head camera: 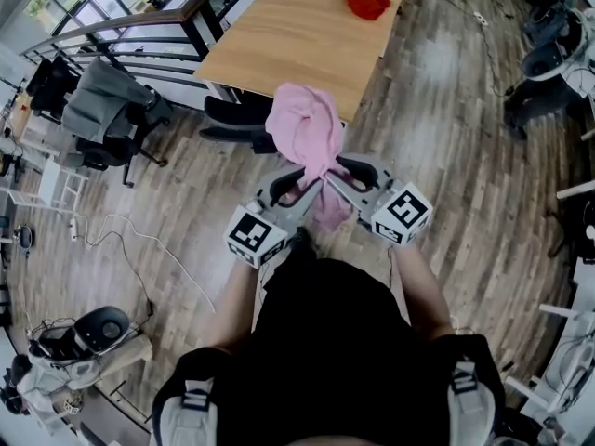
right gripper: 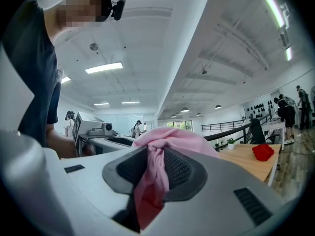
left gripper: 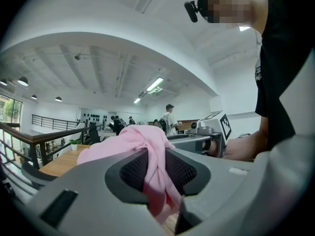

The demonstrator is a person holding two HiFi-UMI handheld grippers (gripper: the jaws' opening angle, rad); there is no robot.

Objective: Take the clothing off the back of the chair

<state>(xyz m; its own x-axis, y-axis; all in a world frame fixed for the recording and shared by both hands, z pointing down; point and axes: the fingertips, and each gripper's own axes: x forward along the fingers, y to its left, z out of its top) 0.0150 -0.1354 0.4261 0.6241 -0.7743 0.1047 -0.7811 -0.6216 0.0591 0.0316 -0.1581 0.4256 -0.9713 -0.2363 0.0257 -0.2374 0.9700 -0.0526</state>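
Note:
A pink garment [head camera: 307, 133] hangs bunched up between my two grippers, in front of a black chair [head camera: 232, 121] at the wooden table's near edge. My left gripper [head camera: 299, 184] is shut on a fold of it, and the pink cloth [left gripper: 142, 139] runs down between its dark pads [left gripper: 133, 173]. My right gripper [head camera: 337, 175] pinches another fold close beside it, with the garment [right gripper: 172, 137] squeezed between its pads [right gripper: 179, 171]. The two grippers face each other, almost touching. Whether the garment still touches the chair is hidden.
A red cloth [head camera: 364, 0] lies on the far part of the wooden table [head camera: 279, 40]. A second chair draped with grey clothing [head camera: 102, 100] stands at the left by a railing [head camera: 121, 26]. A cable trails on the wood floor [head camera: 139, 240]. People stand far off.

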